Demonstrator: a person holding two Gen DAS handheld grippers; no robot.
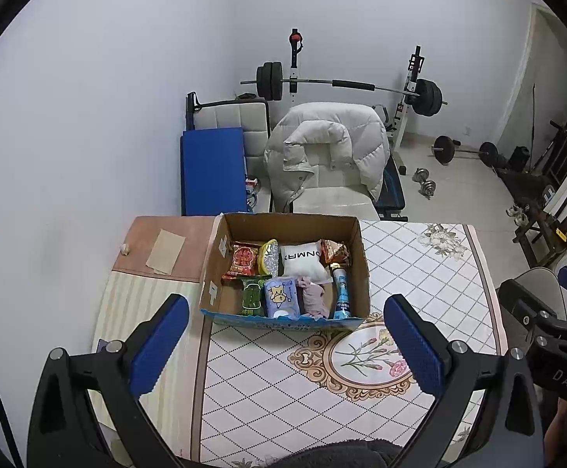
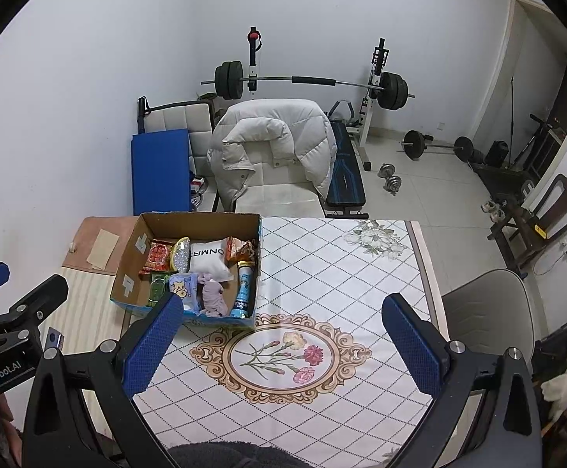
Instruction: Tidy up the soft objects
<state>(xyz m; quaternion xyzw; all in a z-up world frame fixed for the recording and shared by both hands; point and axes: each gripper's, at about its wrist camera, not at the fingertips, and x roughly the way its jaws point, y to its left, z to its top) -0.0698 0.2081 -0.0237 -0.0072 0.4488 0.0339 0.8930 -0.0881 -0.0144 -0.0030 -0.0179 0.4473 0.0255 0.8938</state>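
An open cardboard box [image 1: 355,245] stands on the table and holds several soft items: a white pillow pack [image 1: 306,263], a pink-grey cloth [image 1: 314,300], a pale blue tissue pack [image 1: 280,297], snack bags [image 1: 242,260] and a blue bottle [image 1: 341,292]. The box also shows in the right wrist view [image 2: 127,269]. My left gripper [image 1: 286,345] is open and empty, above the table just in front of the box. My right gripper [image 2: 281,345] is open and empty, over the floral medallion [image 2: 279,355], to the right of the box.
The table carries a diamond-patterned cloth [image 1: 419,273] with a brown paper sheet [image 1: 165,251] on its far left corner. Behind it stand a chair with a white puffer jacket [image 1: 324,148], a blue mat [image 1: 213,169], a barbell rack [image 1: 345,85] and dumbbells [image 1: 425,183]. A grey chair [image 2: 486,312] is at the right.
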